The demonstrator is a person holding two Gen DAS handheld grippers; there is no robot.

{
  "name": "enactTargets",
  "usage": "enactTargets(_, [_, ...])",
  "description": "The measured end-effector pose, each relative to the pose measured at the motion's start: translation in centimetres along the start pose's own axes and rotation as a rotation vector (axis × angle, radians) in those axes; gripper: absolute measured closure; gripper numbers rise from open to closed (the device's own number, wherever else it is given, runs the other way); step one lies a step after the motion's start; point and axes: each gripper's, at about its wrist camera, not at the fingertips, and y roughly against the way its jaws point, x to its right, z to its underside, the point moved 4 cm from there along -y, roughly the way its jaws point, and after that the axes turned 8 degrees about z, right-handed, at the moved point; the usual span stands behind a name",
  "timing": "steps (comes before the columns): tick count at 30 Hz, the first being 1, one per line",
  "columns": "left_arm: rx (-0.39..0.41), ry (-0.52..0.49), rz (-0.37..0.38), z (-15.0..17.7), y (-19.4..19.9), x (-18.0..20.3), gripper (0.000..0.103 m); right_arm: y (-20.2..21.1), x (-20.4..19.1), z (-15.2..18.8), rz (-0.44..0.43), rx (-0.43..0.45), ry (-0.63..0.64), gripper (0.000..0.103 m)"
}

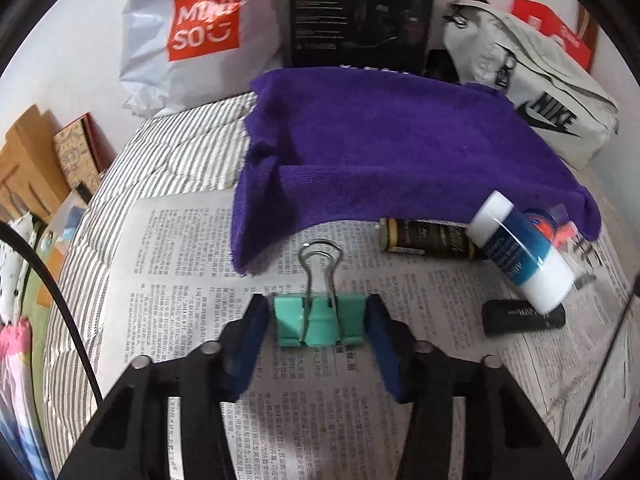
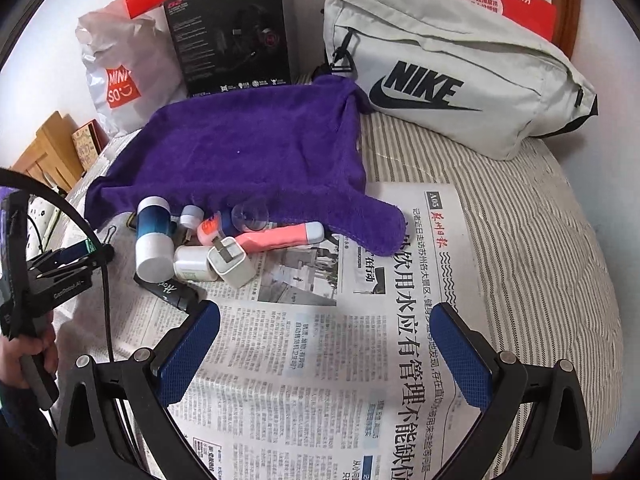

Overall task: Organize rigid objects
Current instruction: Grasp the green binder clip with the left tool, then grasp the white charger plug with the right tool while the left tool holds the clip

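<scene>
On the newspaper (image 1: pixel 192 264) spread over a striped bedcover (image 1: pixel 168 152), a green binder clip (image 1: pixel 319 320) lies flat with its wire handles pointing away toward the purple towel (image 1: pixel 380 152). The left gripper (image 1: pixel 318 322) straddles the clip; its blue pads (image 1: pixel 378 324) stand just beside the clip's two ends, the right one at or nearly at the edge, the left with a thin gap, and whether they press on it yet I cannot tell. To the right of the clip lie a dark bottle (image 1: pixel 428 237), a white and blue bottle (image 1: pixel 520 252) tilted across it, and a black tube (image 1: pixel 522 317) nearest the camera.

From the right wrist, the right gripper (image 2: pixel 326 354) hangs over bare newsprint with its fingers spread wide and nothing between them. Well ahead and left of it sits a heap at the towel's near edge: a white charger (image 2: pixel 232 262), a small white jar (image 2: pixel 190 266), a pink tube (image 2: pixel 280 238) and a clear suction cup (image 2: pixel 250 214). A hand (image 2: pixel 24 354) at the left edge holds the other gripper's handle.

Behind the towel stand a Miniso bag (image 2: pixel 116 76), a black box (image 2: pixel 232 36) and a grey Nike bag (image 2: pixel 452 72)
</scene>
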Motion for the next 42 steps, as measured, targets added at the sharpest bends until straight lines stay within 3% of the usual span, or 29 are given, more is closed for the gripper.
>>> enactTargets(6, [-0.006,0.000,-0.001,-0.1,0.0,0.4,0.064,-0.8,0.5,-0.1,0.011,-0.005,-0.004,0.000])
enactTargets(15, [-0.014,-0.004,0.006,-0.2,0.1,0.7,0.064,-3.6,0.4,-0.7,-0.055,-0.028,-0.016,0.001])
enactTargets(20, [-0.016,-0.001,0.011,-0.1,0.2,0.7,0.064,-3.4,-1.3,-2.4,-0.143,0.014,-0.030,0.002])
enactTargets(24, [-0.017,-0.005,0.016,0.0,0.3,0.7,0.064,-2.6,-3.8,-3.0,-0.165,0.081,0.072,0.004])
enactTargets(27, [-0.016,-0.008,0.020,0.1,0.3,0.7,0.064,-3.5,-5.1,-2.4,-0.155,0.074,0.158,0.018])
enactTargets(29, [-0.017,-0.009,0.019,0.1,0.3,0.7,0.064,-4.4,-5.2,-1.9,-0.142,0.046,0.183,0.037])
enactTargets(31, [-0.017,-0.009,0.021,0.1,0.3,0.7,0.064,-5.3,-5.2,-1.7,-0.160,0.016,0.188,0.045])
enactTargets(36, [-0.016,-0.008,0.023,0.1,0.4,0.8,0.063,-6.0,-5.4,-1.9,-0.196,0.031,0.181,0.049])
enactTargets(42, [-0.015,-0.009,0.027,0.0,0.4,0.8,0.063,-6.2,-6.9,-2.2,-0.198,0.063,0.244,0.072])
